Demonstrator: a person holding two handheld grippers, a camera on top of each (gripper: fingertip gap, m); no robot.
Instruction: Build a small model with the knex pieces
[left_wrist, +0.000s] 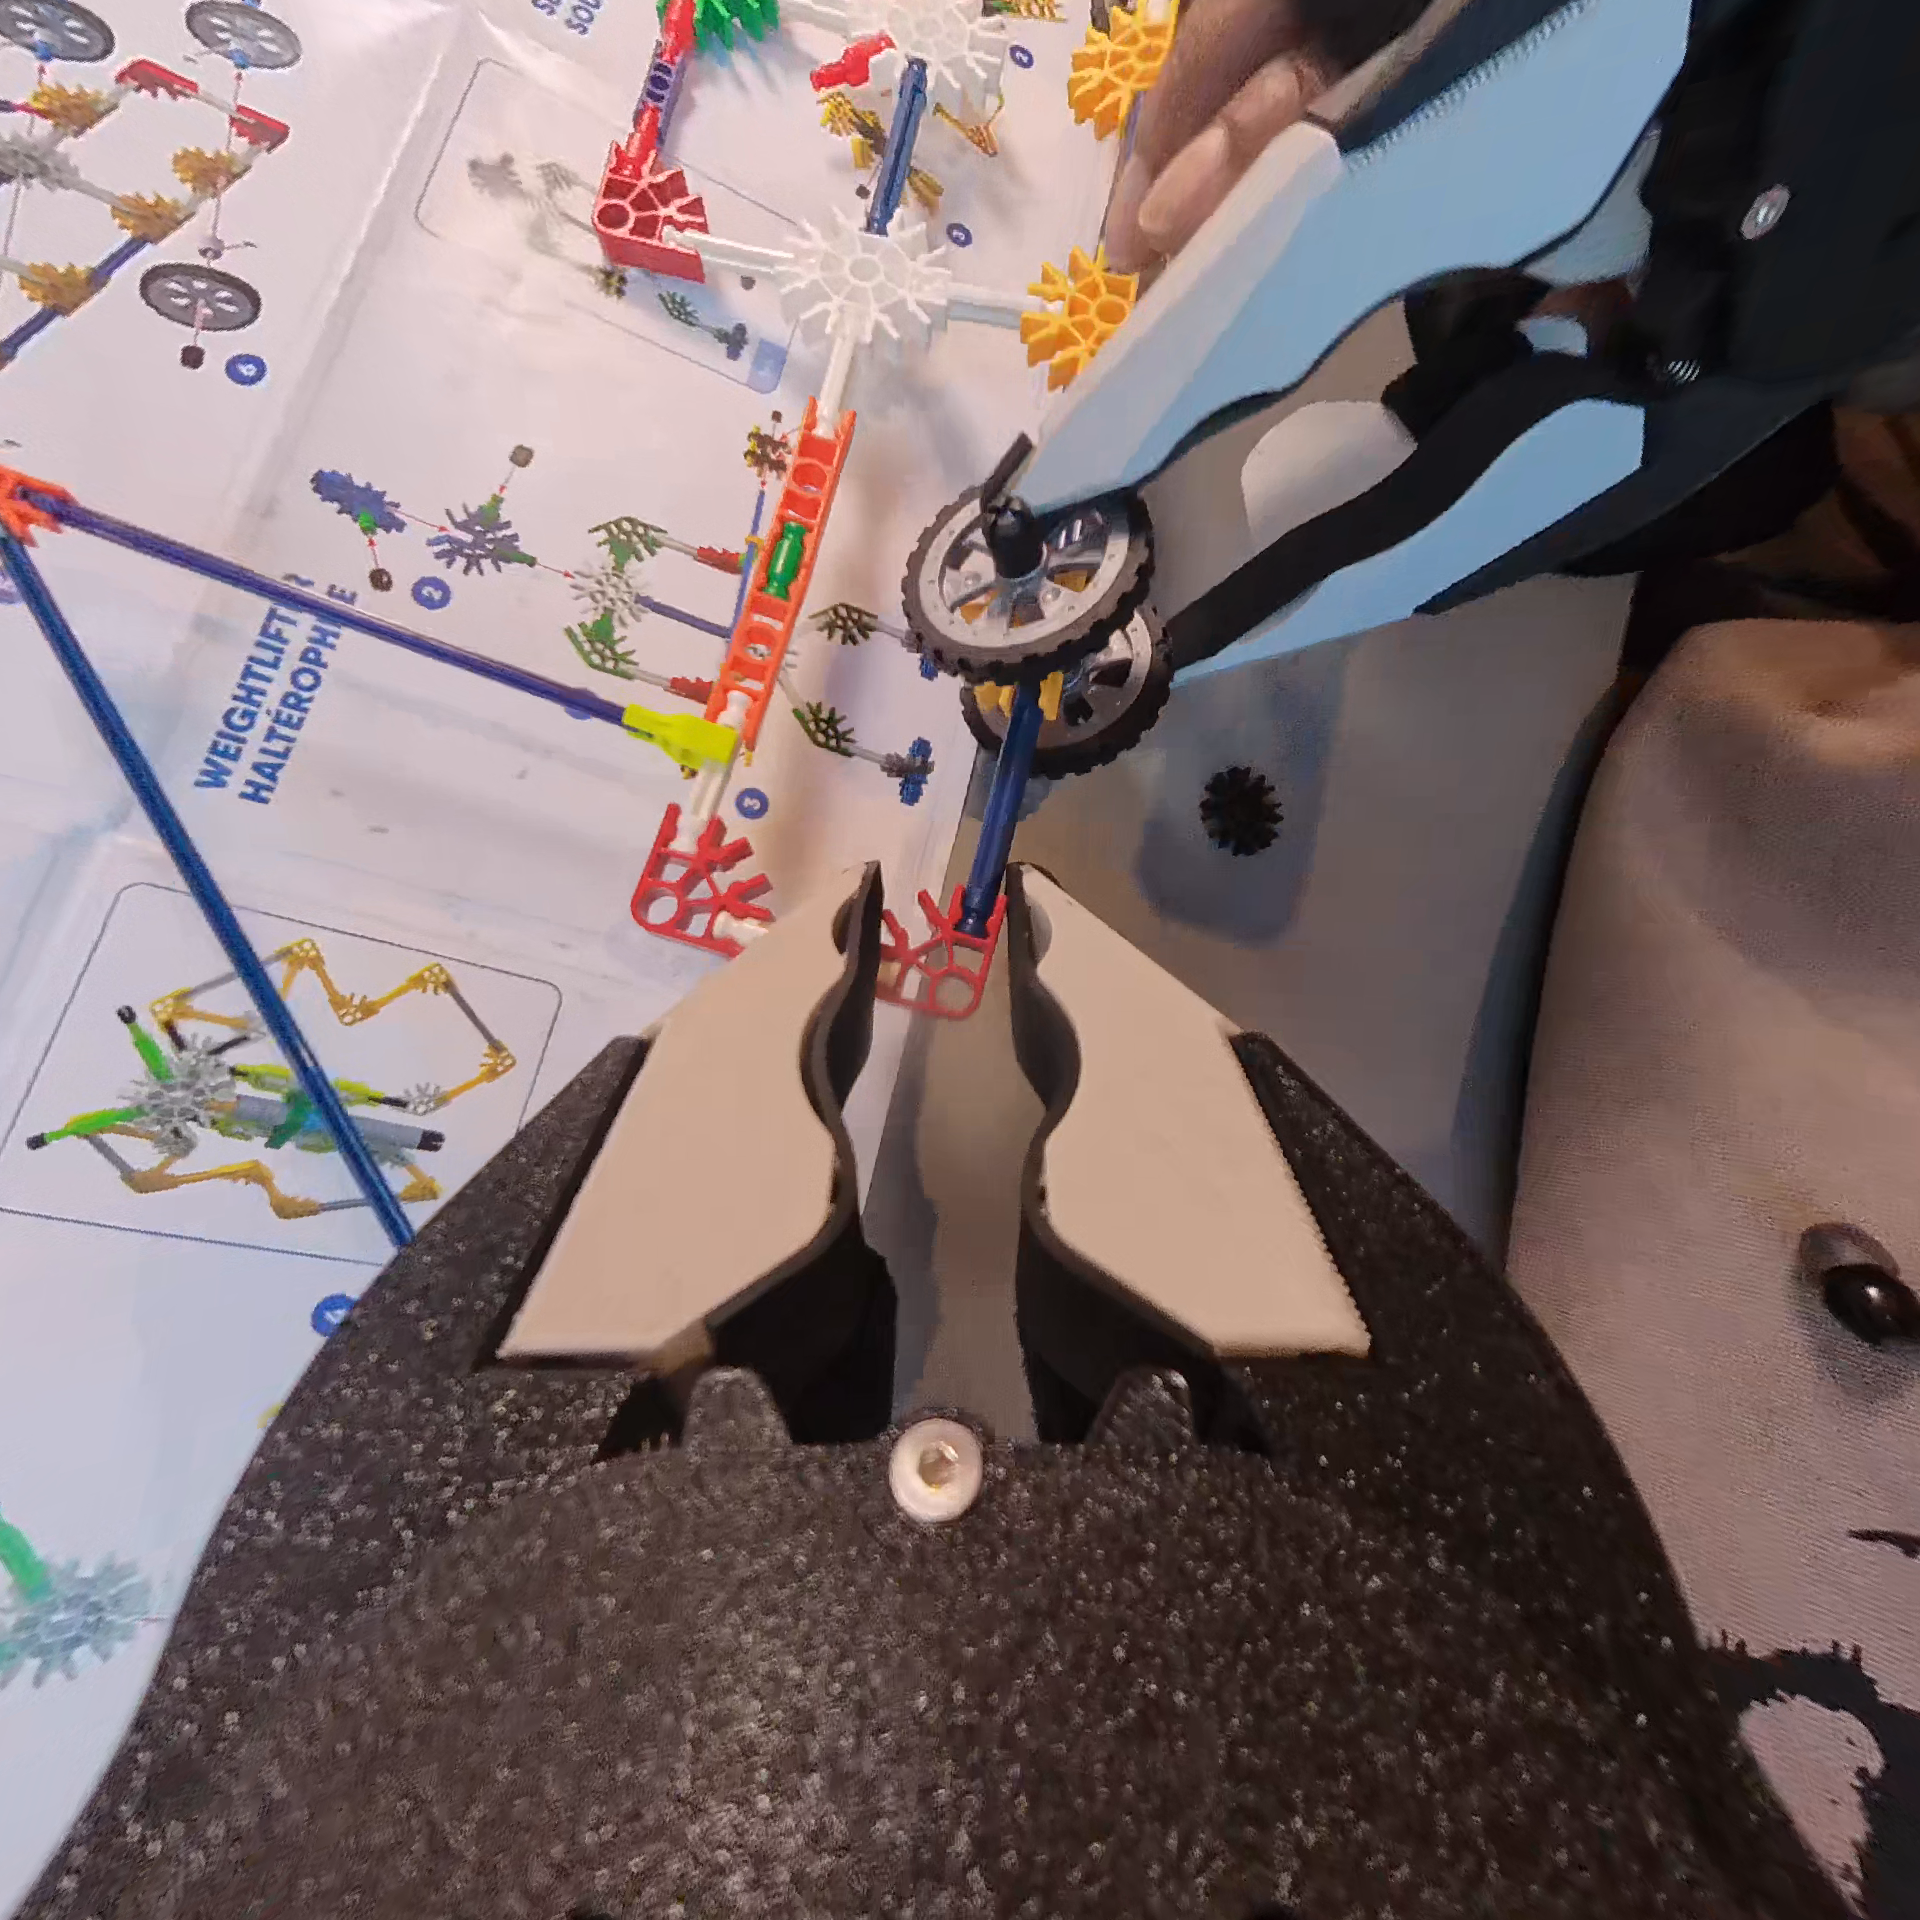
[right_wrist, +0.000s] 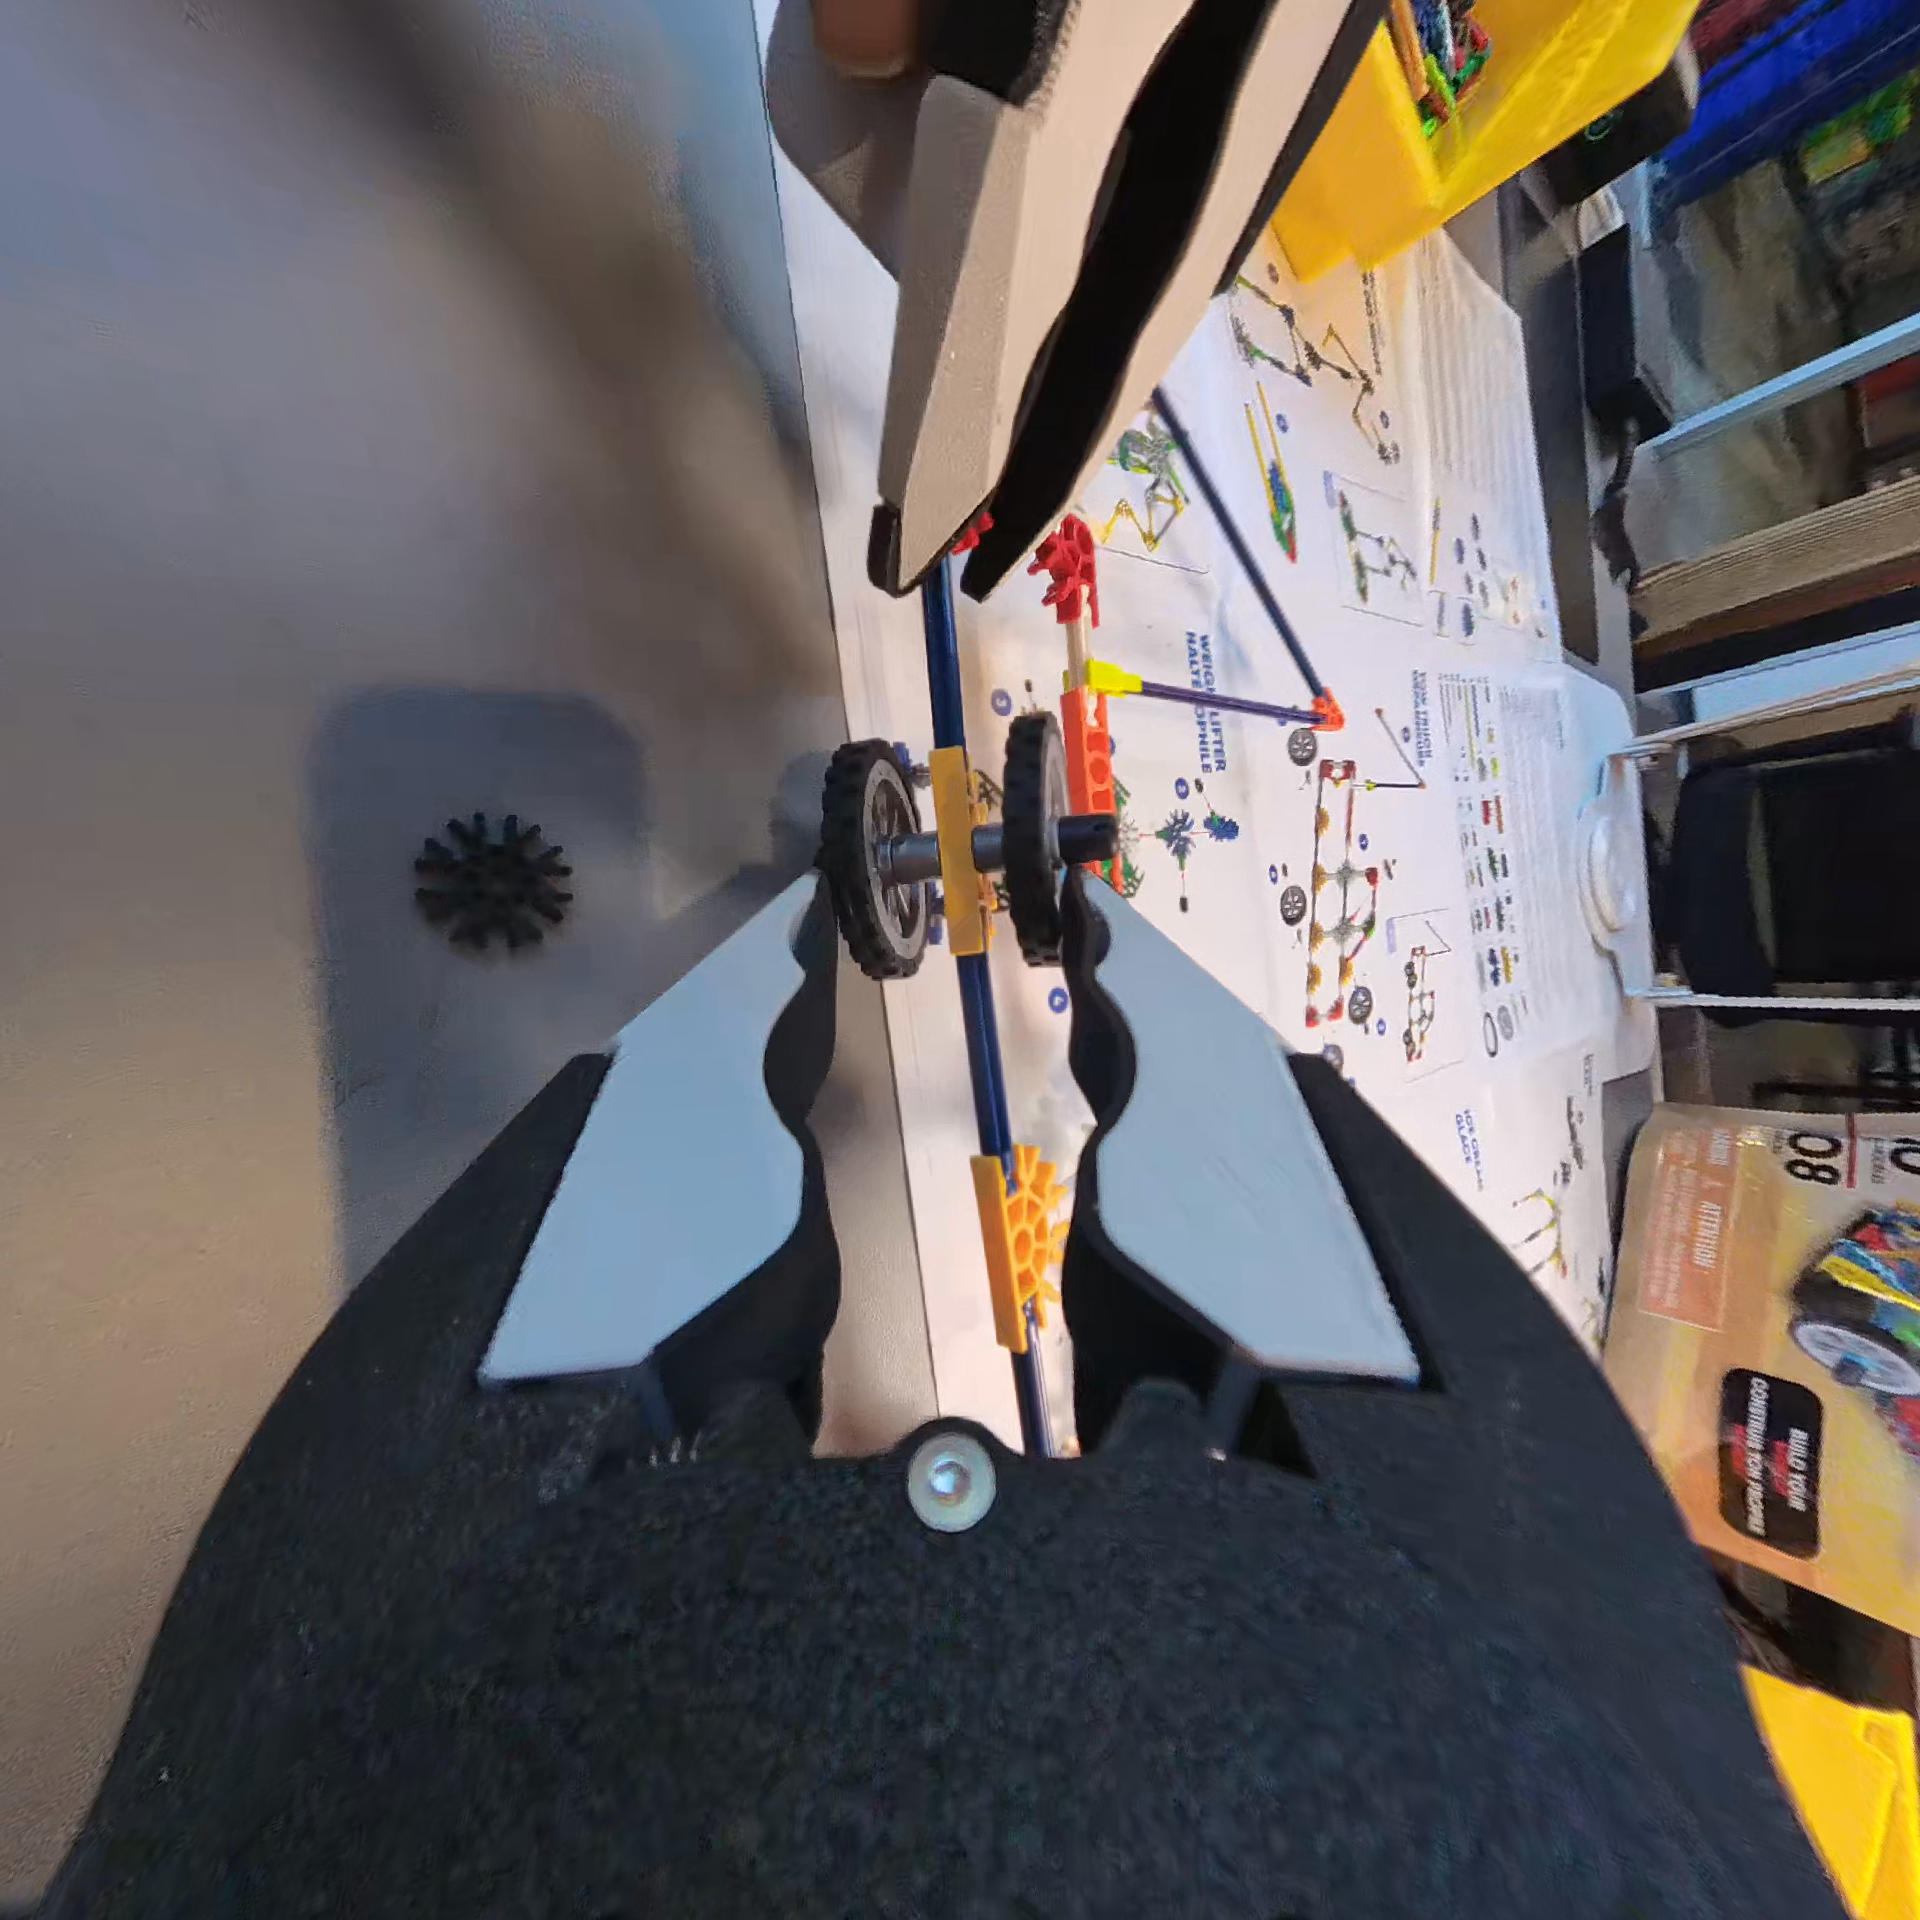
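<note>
A small toy build hangs between my two grippers: a blue rod (left_wrist: 995, 800) with a red connector (left_wrist: 940, 961) at one end and two black-tyred wheels (left_wrist: 1023, 582) on a short axle across it. My left gripper (left_wrist: 945, 904) is shut on the red connector; it also shows at the top of the right wrist view (right_wrist: 935, 571). My right gripper (right_wrist: 945, 894) brackets the wheel pair (right_wrist: 873, 857), fingertips against the outer wheel faces and the black axle cap (right_wrist: 1086, 836). It enters the left wrist view (left_wrist: 1096, 571) from the upper right. A yellow connector (right_wrist: 1023, 1236) sits lower on the rod.
A printed instruction sheet (left_wrist: 364, 727) covers the table, with a larger rod-and-connector model (left_wrist: 790, 582) and long blue rods (left_wrist: 208, 852) on it. A loose black connector (left_wrist: 1242, 810) lies on the grey surface. A yellow parts bin (right_wrist: 1455, 135) and a product box (right_wrist: 1766, 1351) stand to the right. Some 6 centimeters of space lies between my two pairs of fingers.
</note>
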